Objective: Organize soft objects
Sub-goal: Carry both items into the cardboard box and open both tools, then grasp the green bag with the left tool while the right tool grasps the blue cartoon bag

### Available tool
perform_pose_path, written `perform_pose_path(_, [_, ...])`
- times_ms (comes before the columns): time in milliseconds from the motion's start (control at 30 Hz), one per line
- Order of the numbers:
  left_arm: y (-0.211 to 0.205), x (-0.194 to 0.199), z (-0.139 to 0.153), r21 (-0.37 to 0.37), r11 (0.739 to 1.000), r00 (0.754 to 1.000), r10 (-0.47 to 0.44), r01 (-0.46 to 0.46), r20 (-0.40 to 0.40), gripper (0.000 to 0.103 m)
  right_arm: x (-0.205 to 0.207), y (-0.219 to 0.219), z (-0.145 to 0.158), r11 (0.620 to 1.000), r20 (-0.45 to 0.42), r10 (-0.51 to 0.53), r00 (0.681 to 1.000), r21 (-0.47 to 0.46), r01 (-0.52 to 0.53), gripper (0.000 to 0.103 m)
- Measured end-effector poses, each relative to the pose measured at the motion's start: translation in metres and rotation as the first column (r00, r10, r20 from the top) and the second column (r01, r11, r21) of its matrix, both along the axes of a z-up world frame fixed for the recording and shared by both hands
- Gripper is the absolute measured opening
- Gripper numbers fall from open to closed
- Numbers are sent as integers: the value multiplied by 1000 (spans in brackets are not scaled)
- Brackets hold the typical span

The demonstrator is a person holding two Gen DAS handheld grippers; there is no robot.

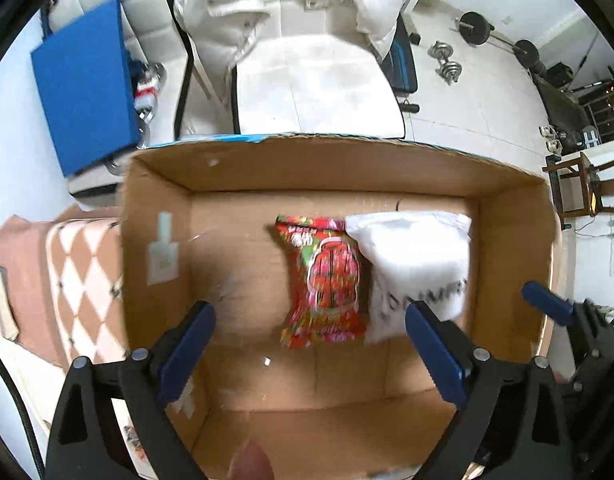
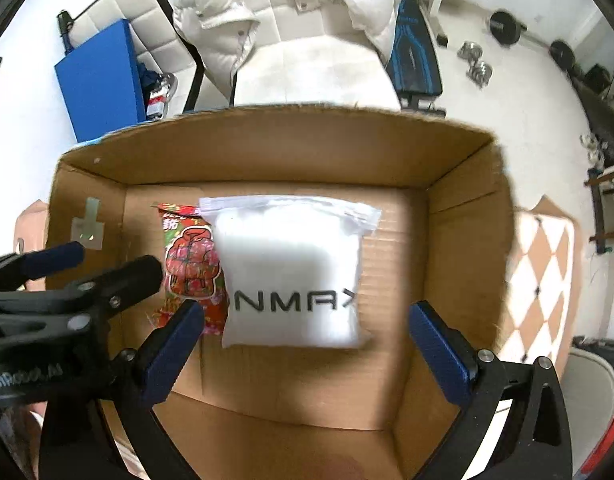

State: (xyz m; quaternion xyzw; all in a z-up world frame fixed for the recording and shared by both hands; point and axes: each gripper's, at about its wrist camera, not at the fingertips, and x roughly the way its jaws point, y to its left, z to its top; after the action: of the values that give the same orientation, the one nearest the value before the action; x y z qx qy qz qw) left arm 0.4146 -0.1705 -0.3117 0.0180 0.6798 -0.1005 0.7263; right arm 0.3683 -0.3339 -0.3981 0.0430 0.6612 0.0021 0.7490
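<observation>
An open cardboard box (image 1: 511, 240) (image 2: 463, 240) lies below both grippers. Inside it are a red printed snack packet (image 1: 327, 280) (image 2: 189, 264) and, at its right side, a white zip bag with black lettering (image 1: 415, 264) (image 2: 291, 268); both look blurred. My left gripper (image 1: 309, 312) stands open over the red packet, its blue pads wide apart and touching nothing. My right gripper (image 2: 307, 308) stands open over the white bag, also clear of it. One finger of the right gripper (image 1: 547, 304) shows at the box's right wall.
A white puffer jacket (image 1: 275, 0) hangs on a white chair (image 1: 315, 80) behind the box. A blue board (image 1: 87, 84) leans at the back left. A pink diamond-patterned cushion (image 1: 79, 272) sits left of the box. Dumbbells (image 1: 447, 62) and a barbell lie on the floor.
</observation>
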Motion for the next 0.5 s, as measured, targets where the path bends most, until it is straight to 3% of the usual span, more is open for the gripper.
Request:
perform_pose_path(133, [13,-31,26,41,999,994,22,-26,110,98,-30,6,30,1000,51,30,998,-12,-29,103])
perform_pose_path(300, [58,-111,51,93,990,976,82,-102,203,98,-86,9,62,995,121,103,987,-13,-102,103])
perform_pose_path(433, [90,-175,30,227,966,976,74,-121,205,98,-151,33,69,973,120,230,966,-16,-229,103])
perform_pose_path(500, [110,-208,2,264,955,980,92,-136,174,98,-185,52,61,960,89,280,956,-20,-280,103])
